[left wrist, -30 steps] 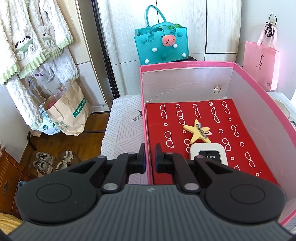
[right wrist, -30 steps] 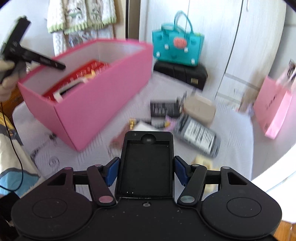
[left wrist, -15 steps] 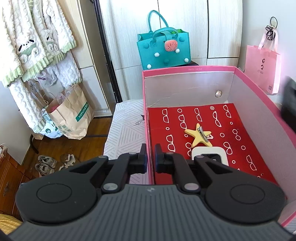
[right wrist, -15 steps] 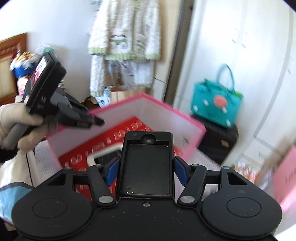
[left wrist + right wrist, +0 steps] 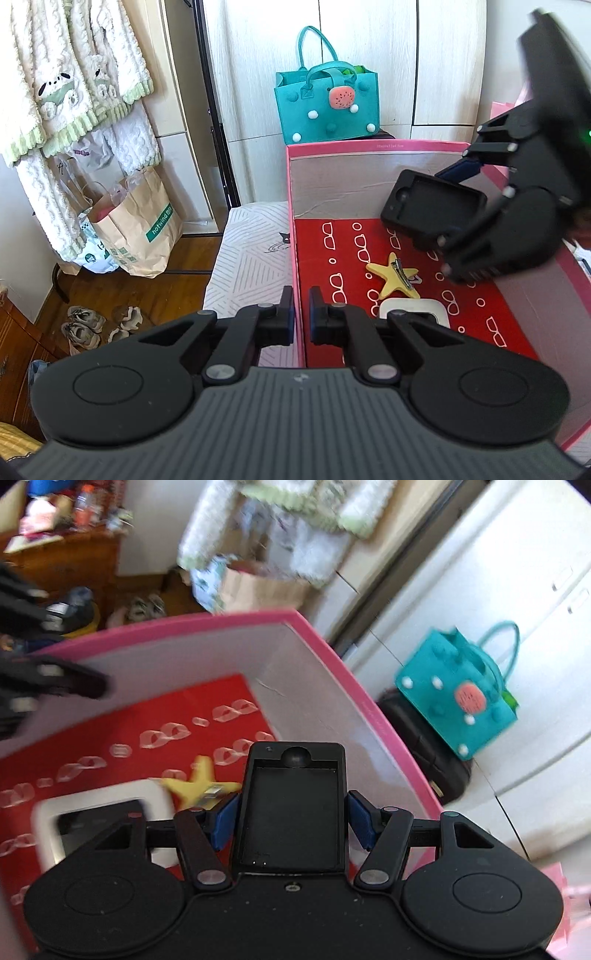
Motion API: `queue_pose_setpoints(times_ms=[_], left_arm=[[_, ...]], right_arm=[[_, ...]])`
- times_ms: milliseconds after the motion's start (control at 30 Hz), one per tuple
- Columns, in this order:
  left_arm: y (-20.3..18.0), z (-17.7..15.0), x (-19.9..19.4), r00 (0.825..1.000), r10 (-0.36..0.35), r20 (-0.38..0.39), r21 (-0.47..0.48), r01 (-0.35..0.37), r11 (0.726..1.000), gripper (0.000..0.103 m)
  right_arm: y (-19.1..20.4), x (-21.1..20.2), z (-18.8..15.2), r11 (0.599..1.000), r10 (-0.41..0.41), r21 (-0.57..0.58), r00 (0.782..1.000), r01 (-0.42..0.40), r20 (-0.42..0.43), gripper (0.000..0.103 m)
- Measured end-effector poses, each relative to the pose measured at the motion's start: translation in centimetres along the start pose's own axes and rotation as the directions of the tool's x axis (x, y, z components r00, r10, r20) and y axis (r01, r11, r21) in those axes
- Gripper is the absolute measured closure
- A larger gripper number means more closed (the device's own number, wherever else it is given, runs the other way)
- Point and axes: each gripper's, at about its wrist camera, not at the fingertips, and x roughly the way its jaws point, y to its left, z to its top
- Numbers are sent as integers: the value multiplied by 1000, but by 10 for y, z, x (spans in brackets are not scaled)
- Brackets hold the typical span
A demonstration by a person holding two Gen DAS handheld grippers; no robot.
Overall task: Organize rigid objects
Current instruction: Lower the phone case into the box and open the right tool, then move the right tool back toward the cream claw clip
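Fingers (image 5: pixel 284 310) of the left gripper (image 5: pixel 301 314) pinch the near wall of the pink box (image 5: pixel 295 229), one on each side.
Left view: a yellow star clip (image 5: pixel 392 277) and a white device (image 5: pixel 413 309) lie on the red floor. Right view: the right gripper (image 5: pixel 293 821) clamps a black case (image 5: pixel 291 808) over the box, above the star clip.

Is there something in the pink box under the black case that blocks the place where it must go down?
Nothing blocks it fully. The black case hangs in the right gripper above the pink box; star clip and white device leave bare floor.
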Motion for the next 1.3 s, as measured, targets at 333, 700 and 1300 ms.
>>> queue_pose_setpoints(times_ms=[333, 700, 1300], left_arm=[[4, -1, 0, 1000, -14, 0, -17, 14, 1000, 97], [3, 1, 1, 1000, -7, -9, -16, 7, 1000, 97], [-2, 0, 1, 1000, 21, 1, 14, -21, 1000, 97]], right_arm=[[-5, 7, -3, 993, 22, 114, 997, -13, -77, 34], [-56, -73, -48, 902, 89, 391, 966, -181, 243, 31], [-96, -115, -206, 764, 72, 617, 975, -189, 210, 30]])
